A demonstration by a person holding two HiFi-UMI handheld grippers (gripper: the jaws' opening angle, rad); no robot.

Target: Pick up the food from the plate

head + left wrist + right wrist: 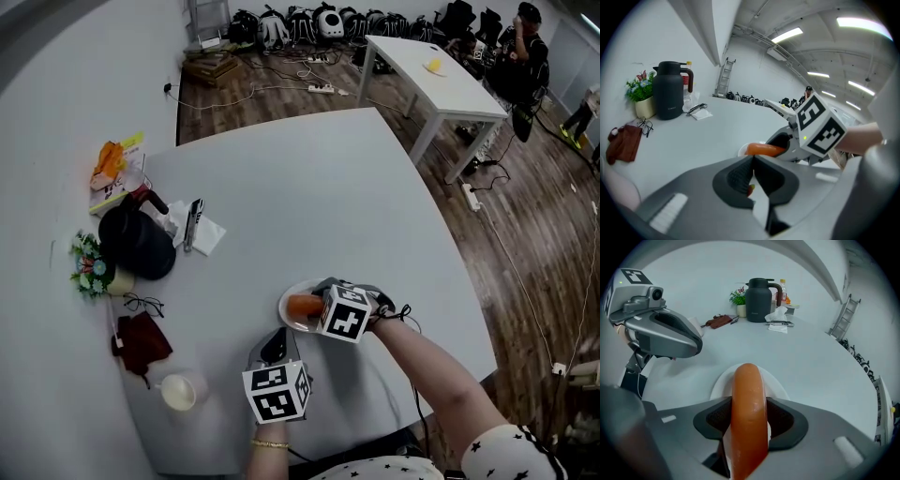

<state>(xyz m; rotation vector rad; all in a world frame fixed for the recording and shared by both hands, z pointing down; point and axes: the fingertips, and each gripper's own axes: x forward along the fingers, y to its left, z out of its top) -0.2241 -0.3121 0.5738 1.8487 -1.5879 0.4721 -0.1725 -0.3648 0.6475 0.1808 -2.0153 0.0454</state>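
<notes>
Pale grey table (309,187) in a room with a wood floor, and a second white table (427,80) further back with a person (525,47) beyond it. White plate (284,311) sits near the front edge. Right gripper (749,420) is over the plate with the sausage (749,404) lengthwise between its jaws – both pads sit against its sides, so it's clamped on it. The far end of the sausage sticks out past the fingertips above the plate's middle. Can't tell from any view whether the sausage is clear of the plate or touching it. Left gripper (752,161) is just beside the plate's near rim, apart from it, with the jaws closed tip to tip and nothing held. A small orange spot shows in the gap behind the tips, but it can't be made out. From the left gripper view the sausage lies just past those tips, running into the right gripper's mouth. Clutter is all on the far left side, well apart from the plate – black jug (139,242), small flower pot (91,267), glasses (142,304), dark red pouch (142,339), white roll (180,391), napkin (208,234) with a dark slim object on it, orange packet (114,169)
</notes>
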